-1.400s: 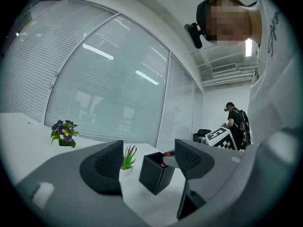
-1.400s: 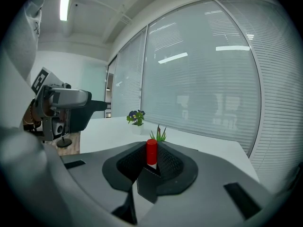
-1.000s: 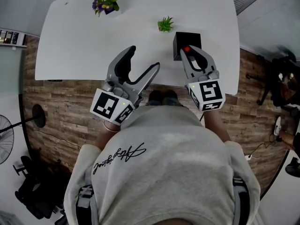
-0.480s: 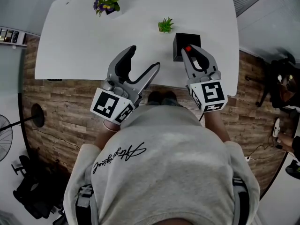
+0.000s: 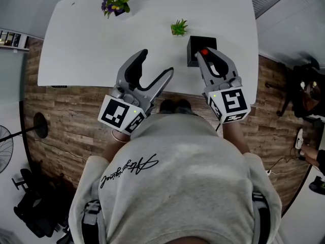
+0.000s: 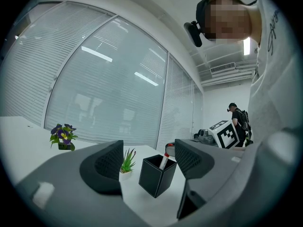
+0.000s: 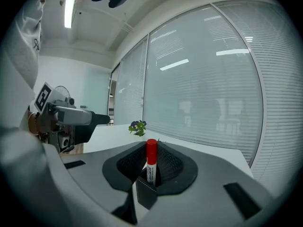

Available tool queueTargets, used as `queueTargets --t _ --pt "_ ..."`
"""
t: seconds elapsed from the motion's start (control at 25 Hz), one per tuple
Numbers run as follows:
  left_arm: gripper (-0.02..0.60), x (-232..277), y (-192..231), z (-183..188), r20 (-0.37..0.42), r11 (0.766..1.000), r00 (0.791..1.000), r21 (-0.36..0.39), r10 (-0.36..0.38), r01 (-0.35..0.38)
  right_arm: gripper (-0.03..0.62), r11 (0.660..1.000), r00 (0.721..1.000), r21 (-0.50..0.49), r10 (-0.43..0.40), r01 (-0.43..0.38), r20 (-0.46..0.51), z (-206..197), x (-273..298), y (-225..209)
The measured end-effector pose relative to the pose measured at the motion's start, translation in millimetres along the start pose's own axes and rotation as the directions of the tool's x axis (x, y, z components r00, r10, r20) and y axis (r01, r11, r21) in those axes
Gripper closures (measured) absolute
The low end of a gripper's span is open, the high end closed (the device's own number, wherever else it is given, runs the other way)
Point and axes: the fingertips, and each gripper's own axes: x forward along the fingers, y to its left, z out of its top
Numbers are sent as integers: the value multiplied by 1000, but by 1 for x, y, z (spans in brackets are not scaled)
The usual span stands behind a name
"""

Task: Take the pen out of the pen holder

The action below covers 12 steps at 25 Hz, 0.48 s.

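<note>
A black square pen holder (image 5: 195,43) stands near the right front edge of the white table (image 5: 86,44). A white pen with a red cap (image 7: 151,161) stands upright in it. My right gripper (image 5: 205,55) is shut on the pen just above the holder (image 7: 143,196), with the cap (image 5: 204,52) showing between its jaws. My left gripper (image 5: 156,62) hangs open and empty over the table's front edge, left of the holder. The left gripper view shows holder (image 6: 154,176) and pen (image 6: 164,161) ahead, between its spread jaws.
A small green plant (image 5: 179,27) sits just behind the holder. A pot of purple flowers (image 5: 115,4) stands at the table's far left. Blinds cover a glass wall behind the table. Another person (image 6: 235,119) stands far off in the room.
The back of my right gripper has swung slightly to the right. The pen's cap stays at the holder. My left gripper has not moved.
</note>
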Motion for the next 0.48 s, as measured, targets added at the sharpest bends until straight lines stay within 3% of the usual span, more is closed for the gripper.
queueTargets --t 0.48 --pt "256 0 0 0 -8 1000 1000 16 -2 2 530 1000 999 16 15 -16 29 13 -5 1"
